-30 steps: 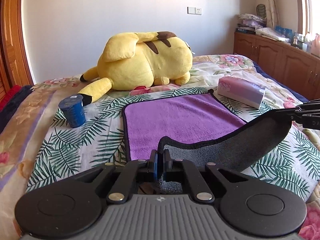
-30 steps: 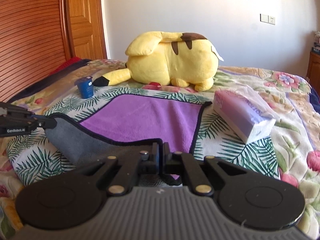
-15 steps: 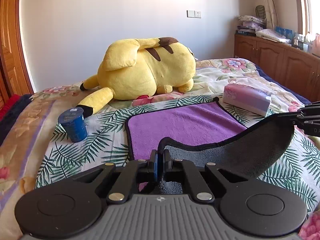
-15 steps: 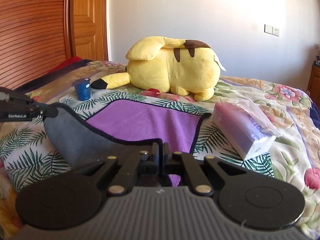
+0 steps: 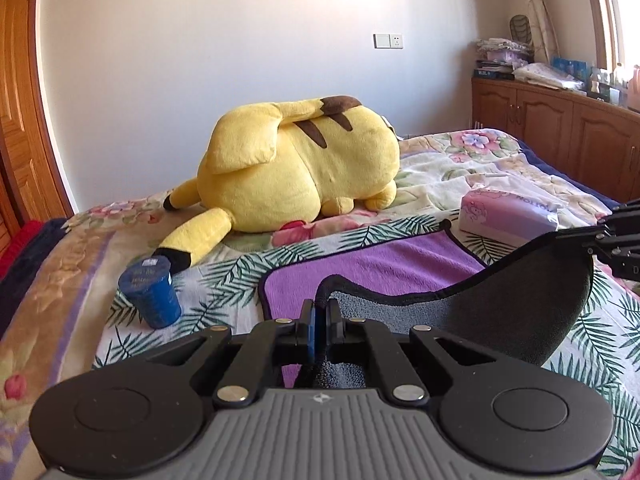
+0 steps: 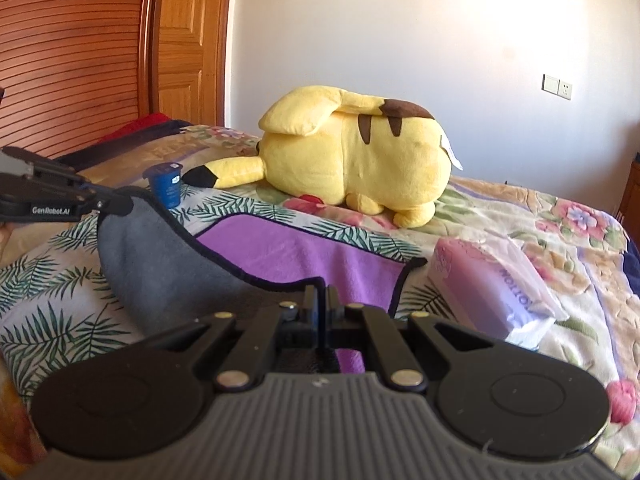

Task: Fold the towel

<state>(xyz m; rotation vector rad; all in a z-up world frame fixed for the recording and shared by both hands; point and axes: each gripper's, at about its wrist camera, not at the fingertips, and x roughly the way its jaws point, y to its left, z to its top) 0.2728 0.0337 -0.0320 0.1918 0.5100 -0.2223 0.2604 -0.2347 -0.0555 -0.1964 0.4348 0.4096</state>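
A towel, purple on top [image 5: 372, 268] and grey underneath [image 5: 520, 312], lies on the bed, its near edge lifted. My left gripper [image 5: 319, 308] is shut on the near left corner. My right gripper [image 6: 319, 294] is shut on the near right corner; the towel also shows in the right wrist view [image 6: 304, 248]. The lifted edge hangs in a grey sag [image 6: 160, 264] between the two grippers. The far half lies flat. Each gripper shows at the edge of the other's view: the right one [image 5: 608, 240], the left one [image 6: 108, 202].
A big yellow plush toy [image 5: 300, 172] lies beyond the towel. A blue cup [image 5: 150, 296] stands left of it. A pink tissue pack [image 5: 508, 212] lies right of it. Wooden cabinets [image 5: 560, 136] line the right wall; a wooden door [image 6: 184, 40] is at the left.
Both grippers have risen and moved forward toward the plush toy, carrying the near edge of the towel higher over the purple face. Both stay shut on their corners.
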